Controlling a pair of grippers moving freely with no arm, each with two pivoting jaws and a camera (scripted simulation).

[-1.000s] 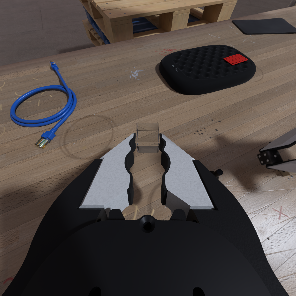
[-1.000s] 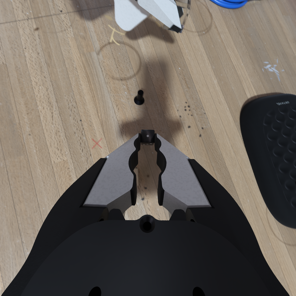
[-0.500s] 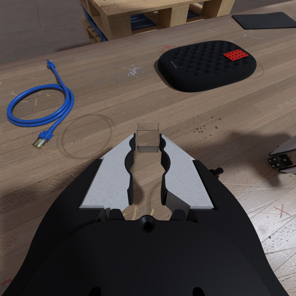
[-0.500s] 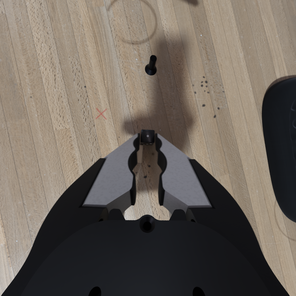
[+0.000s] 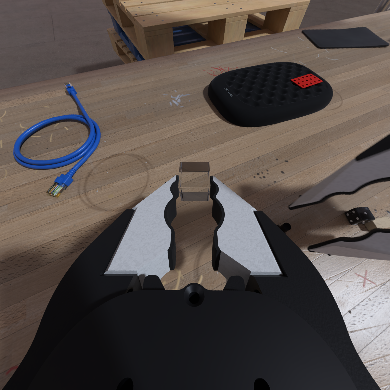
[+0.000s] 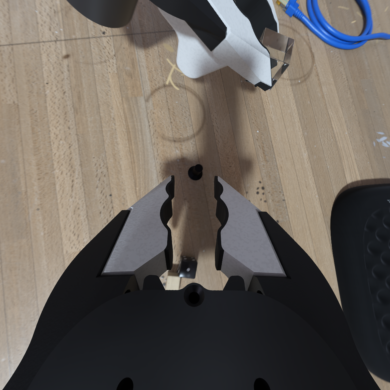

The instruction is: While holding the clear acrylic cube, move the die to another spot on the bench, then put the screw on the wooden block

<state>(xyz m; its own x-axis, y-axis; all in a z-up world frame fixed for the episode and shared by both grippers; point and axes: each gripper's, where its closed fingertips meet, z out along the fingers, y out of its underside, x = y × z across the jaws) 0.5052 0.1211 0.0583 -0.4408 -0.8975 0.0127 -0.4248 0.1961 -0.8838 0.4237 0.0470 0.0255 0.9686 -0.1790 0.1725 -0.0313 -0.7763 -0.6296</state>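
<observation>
My left gripper (image 5: 194, 179) is shut on the clear acrylic cube (image 5: 194, 185) and holds it above the bench; the cube also shows in the right wrist view (image 6: 278, 46). My right gripper (image 6: 194, 179) is open and empty. The black screw (image 6: 195, 172) lies on the bench just ahead of its fingertips. The black die (image 6: 187, 269) lies below the gripper, back between the finger bases, beside a pale wooden block (image 6: 173, 281). In the left wrist view the die (image 5: 358, 215) sits between the right gripper's fingers (image 5: 337, 185), with the block (image 5: 377, 223) next to it.
A coiled blue cable (image 5: 57, 143) lies at the left. A black dimpled cushion (image 5: 268, 95) carries a red perforated plate (image 5: 306, 80). A flat black pad (image 5: 344, 37) lies at the far right. A wooden pallet (image 5: 200, 16) stands beyond the bench edge.
My right gripper has opened and let go of the die, which now lies by the wooden block. It has moved forward to the screw. My left gripper still holds the cube.
</observation>
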